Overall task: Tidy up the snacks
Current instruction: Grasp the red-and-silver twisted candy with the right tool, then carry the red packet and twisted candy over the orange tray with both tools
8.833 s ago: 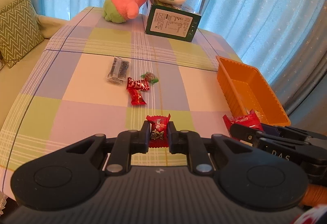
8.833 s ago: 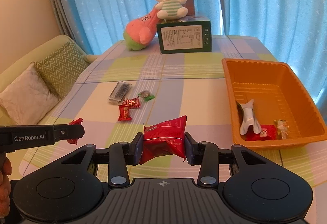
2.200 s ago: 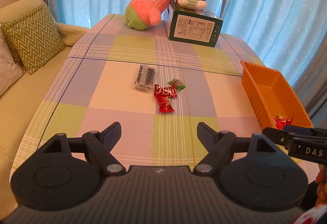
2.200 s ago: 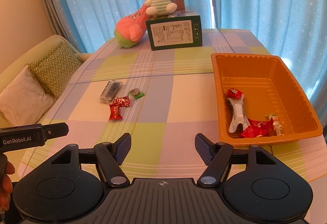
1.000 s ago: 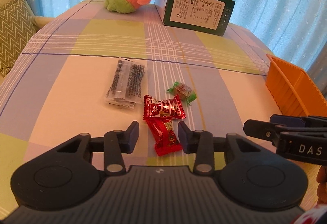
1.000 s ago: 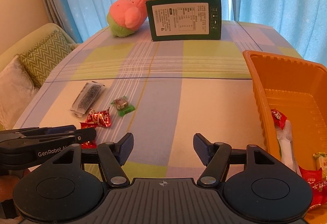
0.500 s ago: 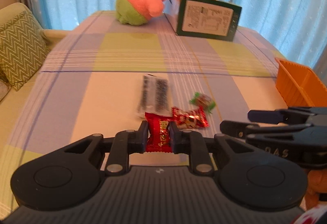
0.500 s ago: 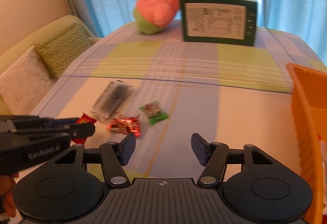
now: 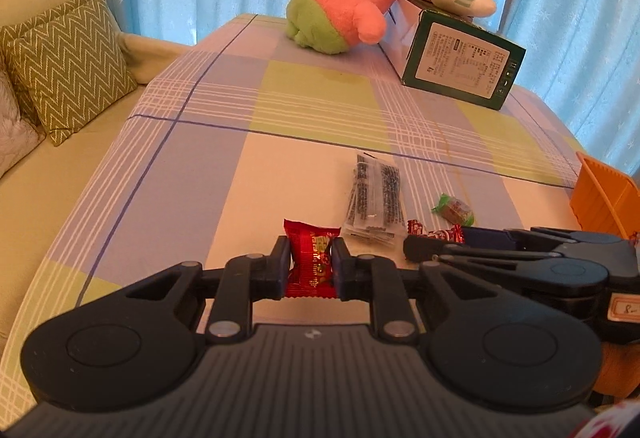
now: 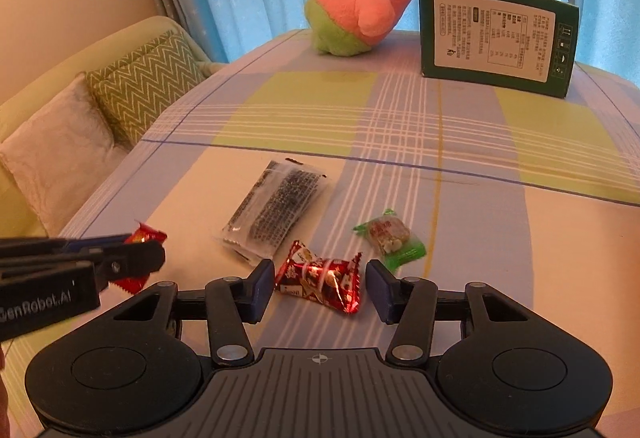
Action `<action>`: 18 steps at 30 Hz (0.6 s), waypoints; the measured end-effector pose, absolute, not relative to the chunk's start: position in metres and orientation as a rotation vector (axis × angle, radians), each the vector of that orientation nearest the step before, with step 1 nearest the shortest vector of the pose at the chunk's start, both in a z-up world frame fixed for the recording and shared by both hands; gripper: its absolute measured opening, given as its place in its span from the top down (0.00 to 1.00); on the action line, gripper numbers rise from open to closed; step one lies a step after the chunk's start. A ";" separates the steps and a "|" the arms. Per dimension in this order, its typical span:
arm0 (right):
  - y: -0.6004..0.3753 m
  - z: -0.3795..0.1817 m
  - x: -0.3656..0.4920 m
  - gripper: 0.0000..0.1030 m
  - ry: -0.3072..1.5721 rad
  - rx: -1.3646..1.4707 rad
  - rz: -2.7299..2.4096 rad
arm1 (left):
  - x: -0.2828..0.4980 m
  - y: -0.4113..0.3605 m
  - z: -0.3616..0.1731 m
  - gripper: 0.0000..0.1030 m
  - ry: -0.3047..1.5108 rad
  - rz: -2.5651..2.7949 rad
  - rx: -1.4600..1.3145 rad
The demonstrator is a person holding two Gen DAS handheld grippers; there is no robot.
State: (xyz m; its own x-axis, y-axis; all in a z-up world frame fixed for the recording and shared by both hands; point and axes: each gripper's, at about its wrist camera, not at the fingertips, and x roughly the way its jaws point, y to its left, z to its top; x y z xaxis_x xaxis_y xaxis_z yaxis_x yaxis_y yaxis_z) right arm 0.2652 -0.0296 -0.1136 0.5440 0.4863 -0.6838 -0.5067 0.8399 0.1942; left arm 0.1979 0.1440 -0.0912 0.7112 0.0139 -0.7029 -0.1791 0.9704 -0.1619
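Snacks on the checked tablecloth (image 10: 460,142), left gripper (image 9: 310,262) clamped on a red packet (image 9: 311,258), right gripper (image 10: 320,288) closing around, not yet touching, a red twist-wrapped candy (image 10: 320,280), green candy (image 10: 392,240) and clear dark sachet (image 10: 276,210) just beyond, orange bin (image 9: 600,198) at right.

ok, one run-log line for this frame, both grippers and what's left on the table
left gripper: shut on red snack packet | right gripper: closing around red candy, pads not touching | table: green candy, clear packet
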 end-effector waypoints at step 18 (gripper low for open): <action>-0.047 -0.104 0.230 0.70 0.777 -0.095 0.523 | 0.192 0.126 -0.089 0.82 0.778 0.053 -0.210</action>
State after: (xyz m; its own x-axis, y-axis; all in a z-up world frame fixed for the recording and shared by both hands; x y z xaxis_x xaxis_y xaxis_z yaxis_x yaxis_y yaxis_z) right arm 0.2303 -0.0471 -0.1038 0.5930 0.4150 -0.6901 -0.4835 0.8688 0.1070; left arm 0.1921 0.1264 -0.0892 0.7121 -0.0301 -0.7014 -0.1247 0.9778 -0.1685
